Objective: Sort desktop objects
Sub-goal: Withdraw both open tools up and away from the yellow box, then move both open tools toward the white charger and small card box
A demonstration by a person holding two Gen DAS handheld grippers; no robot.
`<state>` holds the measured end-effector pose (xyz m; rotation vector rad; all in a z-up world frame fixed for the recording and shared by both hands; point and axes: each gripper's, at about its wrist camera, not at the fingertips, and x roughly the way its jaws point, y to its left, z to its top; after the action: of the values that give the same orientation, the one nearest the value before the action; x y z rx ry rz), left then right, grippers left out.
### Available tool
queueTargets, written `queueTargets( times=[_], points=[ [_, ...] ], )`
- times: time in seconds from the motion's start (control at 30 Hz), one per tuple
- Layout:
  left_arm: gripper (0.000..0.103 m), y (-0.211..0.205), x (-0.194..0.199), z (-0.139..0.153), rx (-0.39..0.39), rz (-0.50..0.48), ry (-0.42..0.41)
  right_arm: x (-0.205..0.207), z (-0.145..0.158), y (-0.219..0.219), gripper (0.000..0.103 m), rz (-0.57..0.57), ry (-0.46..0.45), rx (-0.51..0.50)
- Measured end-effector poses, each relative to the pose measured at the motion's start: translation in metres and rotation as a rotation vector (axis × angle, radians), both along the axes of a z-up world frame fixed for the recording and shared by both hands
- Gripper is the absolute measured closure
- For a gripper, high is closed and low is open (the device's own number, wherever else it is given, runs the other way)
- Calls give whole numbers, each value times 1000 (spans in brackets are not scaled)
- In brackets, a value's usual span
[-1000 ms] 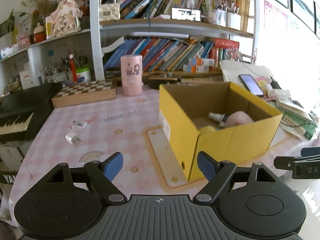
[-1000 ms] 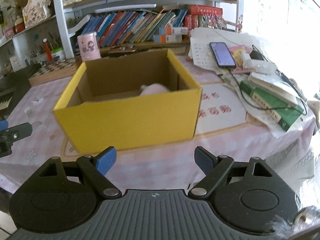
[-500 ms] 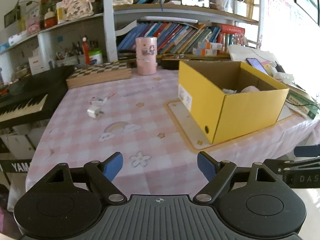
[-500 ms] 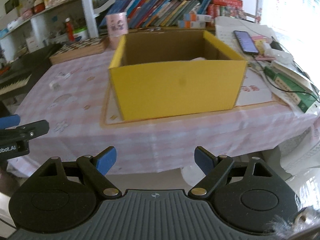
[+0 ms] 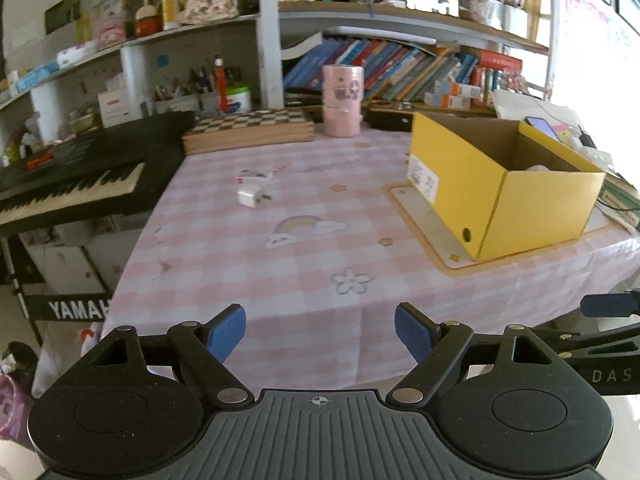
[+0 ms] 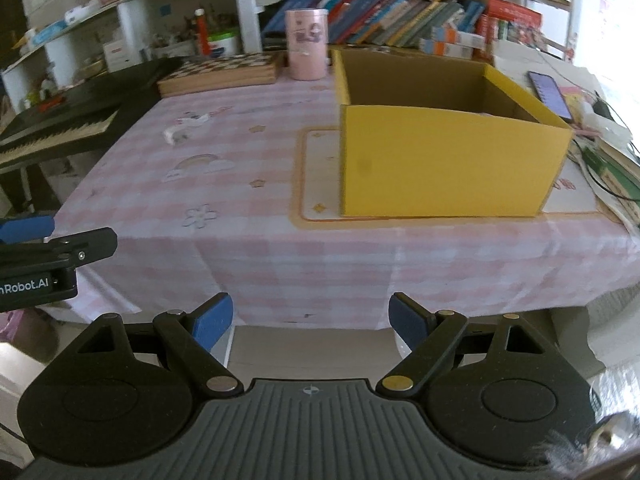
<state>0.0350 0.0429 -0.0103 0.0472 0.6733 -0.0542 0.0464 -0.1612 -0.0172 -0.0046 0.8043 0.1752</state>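
Both grippers, left [image 5: 320,330] and right [image 6: 310,316], stand wide open and empty. The charger [image 5: 253,196] lies left of the yellow box [image 5: 536,212], far across the table. Your left gripper appears nearer it.

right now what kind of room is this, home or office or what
Most likely a lived-in home study or hobby room. Packed bookshelves line the back wall, a Yamaha keyboard stands beside the table, and the table wears a pink checked tablecloth printed with rainbows and flowers.
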Motion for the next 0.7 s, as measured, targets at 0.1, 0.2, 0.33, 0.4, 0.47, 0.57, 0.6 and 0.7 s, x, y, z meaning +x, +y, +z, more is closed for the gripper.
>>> queueTargets(
  times=[0.1,0.2,0.33,0.4,0.47,0.57,0.6,0.7],
  points=[
    [19,11,-4,0,-6,23,-5,-1,1,13,18,31,-6,-6],
    [19,21,-8,1,-8,40,-11,-2,3,24,18,54,-16,-12],
    [19,31,-12,2,-8,55,-21,-1,5,36,18,78,-29,-16],
    [19,35,-13,3,-10,63,-25,-1,7,42,18,92,-37,-18],
    [19,39,-13,3,-13,69,-29,-1,8,47,18,102,-43,-21],
    [19,43,-14,4,-17,73,-34,-1,9,52,18,111,-50,-26],
    [19,44,-14,4,-17,73,-36,-1,10,53,18,112,-51,-26],
    [19,46,-14,5,-16,71,-46,0,11,56,18,110,-56,-28]
  ],
)
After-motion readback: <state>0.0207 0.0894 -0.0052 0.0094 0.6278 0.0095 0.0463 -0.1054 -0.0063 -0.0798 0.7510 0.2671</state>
